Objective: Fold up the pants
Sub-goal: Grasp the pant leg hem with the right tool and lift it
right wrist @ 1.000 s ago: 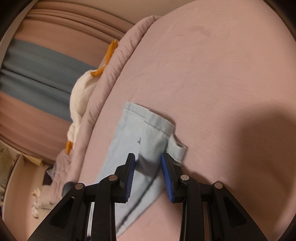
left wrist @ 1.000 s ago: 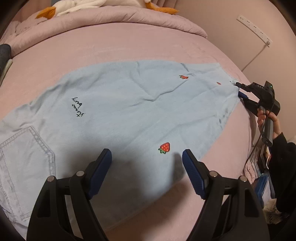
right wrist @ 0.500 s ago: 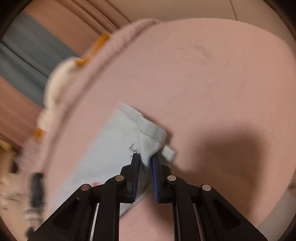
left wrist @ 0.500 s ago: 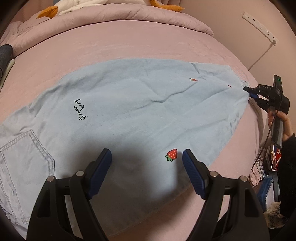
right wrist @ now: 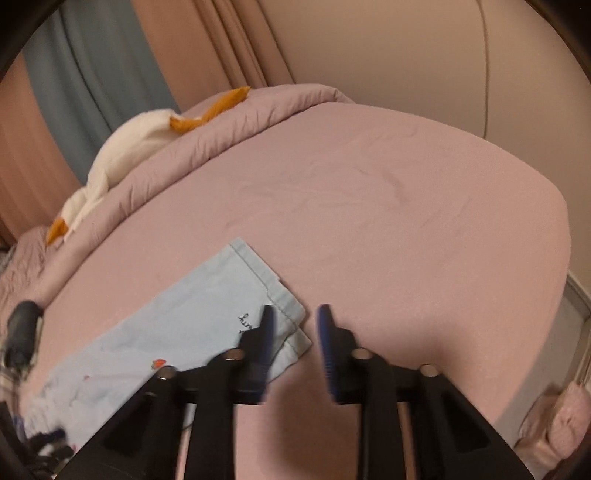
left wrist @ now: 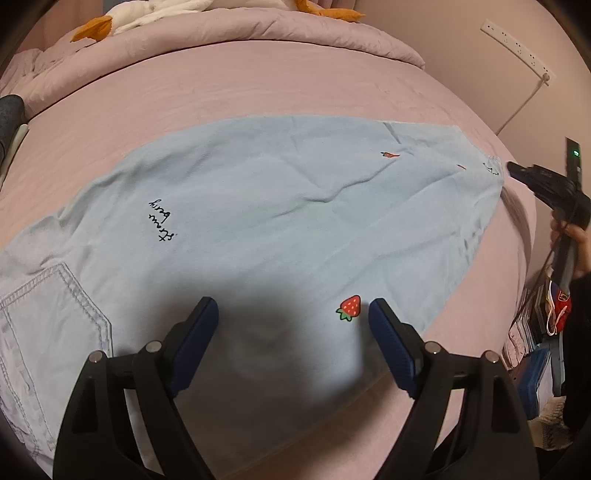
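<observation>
Pants [left wrist: 280, 229] — pale blue denim with little strawberries and a scrawl of black script — lie spread flat across the pink bed [left wrist: 258, 96], legs stacked, a back pocket [left wrist: 44, 314] showing at the near left of the left wrist view. Closest in that view, the left tongs [left wrist: 291, 325] hang wide open above the cloth's near edge, nothing between the pads, a strawberry print [left wrist: 349, 308] just inside the right pad. In the right wrist view, the right tongs [right wrist: 295, 332] sit over the hem corner [right wrist: 291, 328]; their jaws are opening and the gap between them shows only bedsheet, so I judge the hem is not gripped. From the left camera those same tongs appear at the far right, level with the leg end, in a person's hand [left wrist: 580, 240].

As to handling, the fabric looks soft and fairly light, limp enough to sag and crease when lifted — it should slide easily on the sheet. The doubled, stitched hem and the waistband are the firmest places to pinch; a single-layer bite mid-leg would probably peel one layer off the other.

Farther back, a rolled quilt [left wrist: 240, 33] carries a white plush goose [right wrist: 122, 147], with curtains [right wrist: 92, 74] behind.
</observation>
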Tool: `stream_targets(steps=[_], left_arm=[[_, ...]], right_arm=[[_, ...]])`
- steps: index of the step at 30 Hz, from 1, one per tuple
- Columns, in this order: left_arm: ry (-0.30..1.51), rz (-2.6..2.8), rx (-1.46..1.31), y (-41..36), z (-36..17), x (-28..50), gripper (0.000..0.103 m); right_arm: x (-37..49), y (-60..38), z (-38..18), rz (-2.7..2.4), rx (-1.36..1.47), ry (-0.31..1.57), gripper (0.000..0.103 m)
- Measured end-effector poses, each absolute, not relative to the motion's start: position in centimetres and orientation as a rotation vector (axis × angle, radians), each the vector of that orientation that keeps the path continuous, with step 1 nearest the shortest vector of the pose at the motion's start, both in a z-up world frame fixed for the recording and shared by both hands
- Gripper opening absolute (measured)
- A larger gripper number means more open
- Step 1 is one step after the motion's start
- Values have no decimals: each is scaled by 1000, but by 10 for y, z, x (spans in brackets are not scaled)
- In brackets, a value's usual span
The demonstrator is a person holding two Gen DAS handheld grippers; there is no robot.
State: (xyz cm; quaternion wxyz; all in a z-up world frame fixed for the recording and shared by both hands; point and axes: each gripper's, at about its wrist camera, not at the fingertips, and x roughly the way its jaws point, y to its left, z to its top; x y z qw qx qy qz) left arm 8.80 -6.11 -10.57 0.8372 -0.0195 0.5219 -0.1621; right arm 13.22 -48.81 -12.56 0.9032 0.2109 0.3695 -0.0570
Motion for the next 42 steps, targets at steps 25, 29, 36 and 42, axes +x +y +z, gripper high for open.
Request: stream_targets(steps=[25, 29, 36, 42], left_arm=[[1110, -285, 8, -67, -110, 93, 85], [1110, -254, 71, -66, -112, 91, 87], [1082, -152, 50, -22, -112, 81, 74], [1063, -117, 16, -13, -109, 77, 59]], right_arm=[[153, -503, -148, 7, 587, 811, 19], [161, -480, -153, -49, 389, 860, 19], [161, -481, -138, -153, 284, 925, 22], [153, -458, -116, -8, 287, 812, 30]])
